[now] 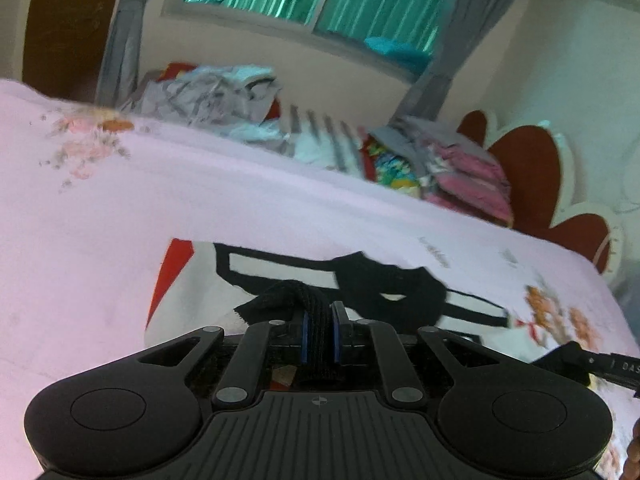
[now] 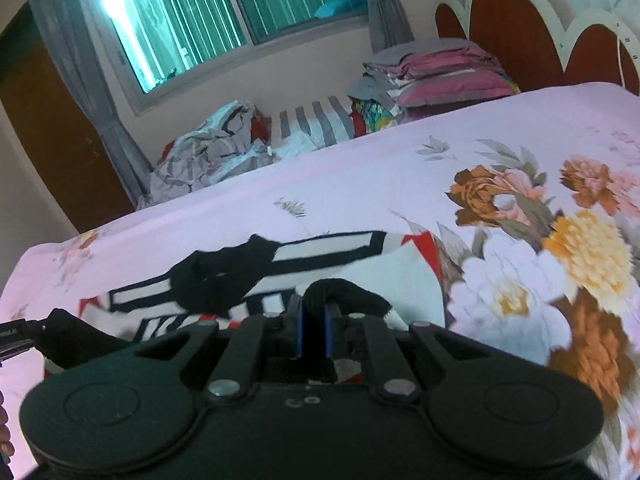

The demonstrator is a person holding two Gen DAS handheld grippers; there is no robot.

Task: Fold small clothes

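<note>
Left gripper [image 1: 319, 322] and right gripper [image 2: 313, 316] are each clamping the garment's [image 1: 256, 276] black hem, jaws narrow, over the bed [image 1: 100, 220].

Left gripper [image 1: 319, 334] jaws clamped on garment's [image 1: 280, 280] black edge.

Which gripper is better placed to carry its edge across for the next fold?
Neither clearly. The left gripper and the right gripper are each shut on a black band of the garment. The right has more open bedsheet beside it, so perhaps right.
</note>
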